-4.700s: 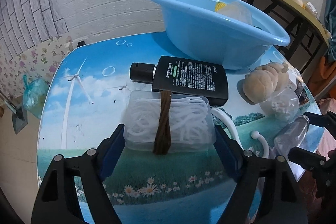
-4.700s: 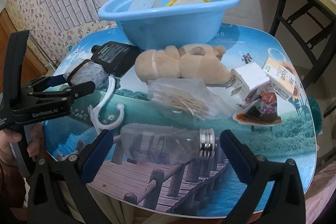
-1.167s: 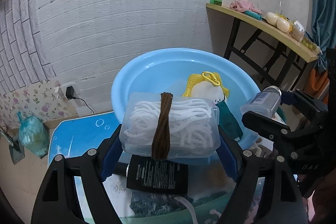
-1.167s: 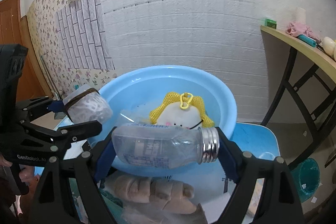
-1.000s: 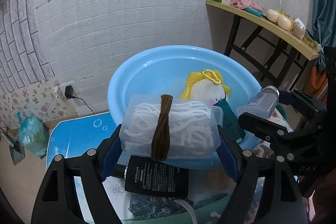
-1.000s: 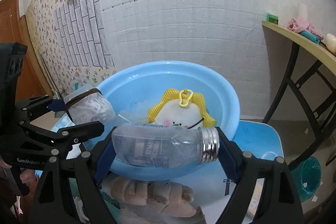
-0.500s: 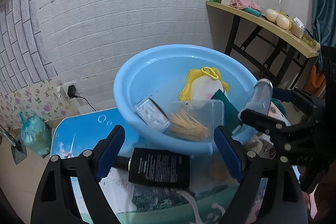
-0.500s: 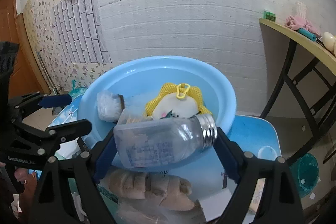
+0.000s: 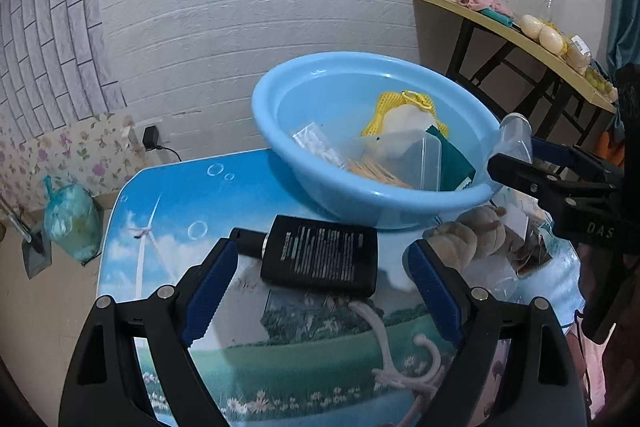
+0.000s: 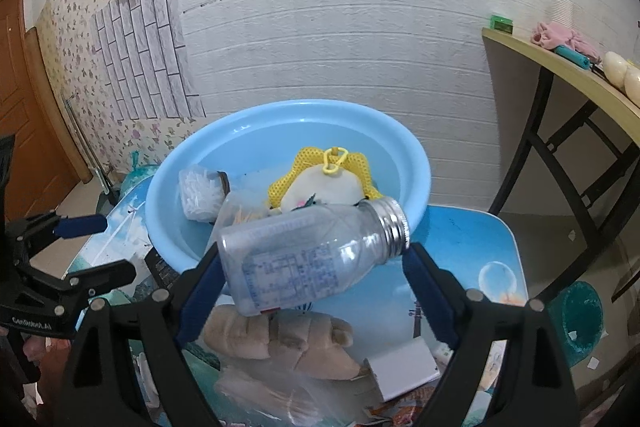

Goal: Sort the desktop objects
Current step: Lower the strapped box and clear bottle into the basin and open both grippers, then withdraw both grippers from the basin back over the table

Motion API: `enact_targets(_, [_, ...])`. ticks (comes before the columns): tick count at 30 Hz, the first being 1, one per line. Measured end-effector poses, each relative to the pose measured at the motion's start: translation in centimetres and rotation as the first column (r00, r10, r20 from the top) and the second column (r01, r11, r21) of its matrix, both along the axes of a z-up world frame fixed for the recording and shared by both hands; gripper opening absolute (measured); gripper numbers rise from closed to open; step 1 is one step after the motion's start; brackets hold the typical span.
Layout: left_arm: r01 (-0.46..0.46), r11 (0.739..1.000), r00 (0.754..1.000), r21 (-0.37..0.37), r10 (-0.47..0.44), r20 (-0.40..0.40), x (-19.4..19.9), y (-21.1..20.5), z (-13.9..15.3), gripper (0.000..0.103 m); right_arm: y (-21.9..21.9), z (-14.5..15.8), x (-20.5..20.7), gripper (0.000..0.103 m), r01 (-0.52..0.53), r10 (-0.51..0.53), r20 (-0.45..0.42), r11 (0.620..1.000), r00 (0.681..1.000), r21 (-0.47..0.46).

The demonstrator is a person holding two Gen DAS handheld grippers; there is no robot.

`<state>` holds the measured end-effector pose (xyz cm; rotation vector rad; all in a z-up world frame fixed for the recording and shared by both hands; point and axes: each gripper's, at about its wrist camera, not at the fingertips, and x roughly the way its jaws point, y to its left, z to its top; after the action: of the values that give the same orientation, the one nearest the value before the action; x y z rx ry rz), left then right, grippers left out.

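A blue basin [image 9: 360, 197] [image 10: 168, 179] stands at the back of the picture-printed table [image 9: 168, 211]. It holds a clear box of white cords [image 10: 196, 195] [image 9: 316, 147], a yellow mesh toy [image 9: 400, 107] and a bag of toothpicks [image 9: 376, 173]. My left gripper [image 9: 320, 287] [image 10: 112, 249] is open and empty above a black flat bottle [image 9: 320, 255]. My right gripper [image 10: 312, 263] [image 9: 516, 155] hovers at the basin's near rim. A clear bottle with a silver cap [image 10: 288, 247] lies tilted between its open jaws, cap end lifted off the right pad.
A beige plush toy [image 10: 280, 339] [image 9: 468, 239], a white box [image 10: 404, 367] and a white hook [image 9: 384, 339] lie on the table in front of the basin. A side table [image 10: 560, 75] with small items stands at the right, with a teal bin [image 10: 580, 319] on the floor.
The left gripper let go of the clear box, which now lies in the basin, and drew back over the black bottle. In the right gripper the clear bottle tipped cap end up.
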<state>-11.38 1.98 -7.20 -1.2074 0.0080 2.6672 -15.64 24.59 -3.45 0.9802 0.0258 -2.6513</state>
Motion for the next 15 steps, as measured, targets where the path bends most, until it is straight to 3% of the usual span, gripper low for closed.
enact_targets(15, [-0.007,1.0,1.0,0.01,0.007,0.006,1.4,-0.1,0.2,0.087,0.1,0.1,0.3,0.092,0.026,-0.026,0.003,1.0,1.0,-0.008])
